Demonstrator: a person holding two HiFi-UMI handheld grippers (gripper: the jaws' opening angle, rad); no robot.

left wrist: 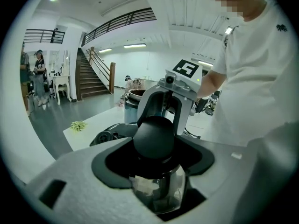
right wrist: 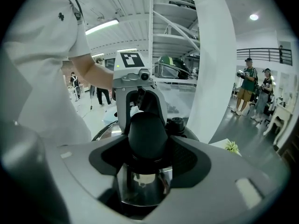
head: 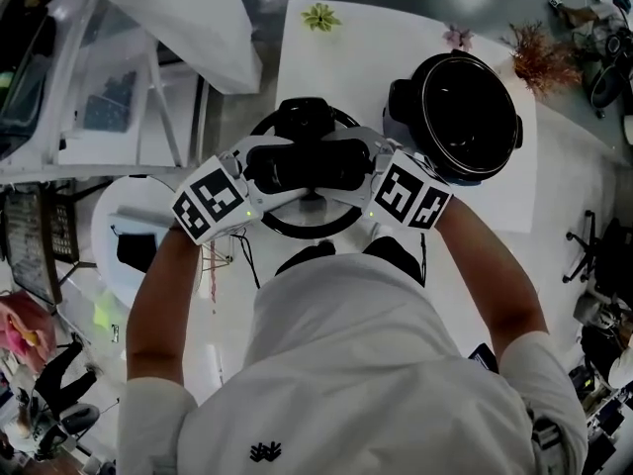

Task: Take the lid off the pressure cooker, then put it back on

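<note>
The round cooker lid (head: 297,224) with its black bar handle (head: 307,164) hangs in the air left of the open black pressure cooker pot (head: 465,115), which stands on the white table (head: 346,57). My left gripper (head: 259,169) is shut on the handle's left end (left wrist: 155,136). My right gripper (head: 368,166) is shut on the handle's right end (right wrist: 147,134). Each gripper view shows the other gripper straight across: the right gripper (left wrist: 170,107) and the left gripper (right wrist: 136,97). The lid's steel rim (right wrist: 100,132) and a black valve (right wrist: 176,124) show behind the handle.
A small green plant (head: 320,16), a pink flower (head: 457,37) and a reddish dried bunch (head: 542,59) lie along the table's far side. A white round stand (head: 129,228) sits low at the left. People stand in the background (right wrist: 247,85).
</note>
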